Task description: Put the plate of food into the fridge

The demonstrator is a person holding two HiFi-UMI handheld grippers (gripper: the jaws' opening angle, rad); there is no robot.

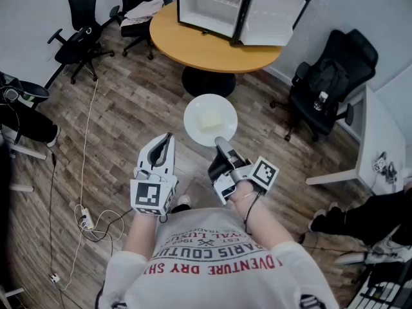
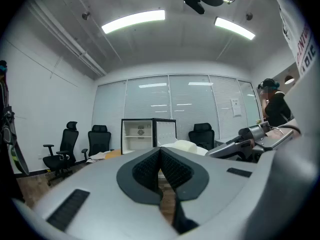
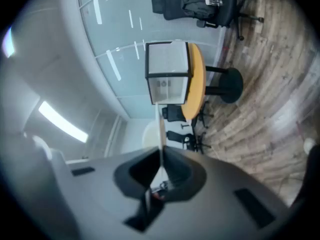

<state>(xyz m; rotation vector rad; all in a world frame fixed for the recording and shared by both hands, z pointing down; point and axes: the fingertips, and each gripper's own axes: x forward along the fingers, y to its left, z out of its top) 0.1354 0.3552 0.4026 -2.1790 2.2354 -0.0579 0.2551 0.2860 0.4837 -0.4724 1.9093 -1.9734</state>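
Right gripper: clenched on the near rim of the plate. In the right gripper view the rim runs edge-on as a thin line between the pads. The plate hangs in the air over the wood floor, roughly level, with pale food at its centre. It is short of the table's near edge.

Left gripper: jaws together, nothing between them. It sits just left of the plate without touching it.

The fridge stands on the far part of the round table. Its door is swung open to the right and the cavity faces the person.

Key relation: the fridge lies straight ahead of the plate, beyond the table's near edge, well apart.

Judgement: the right gripper alone carries the plate forward, far rim entering first. The left is free to steady the door.
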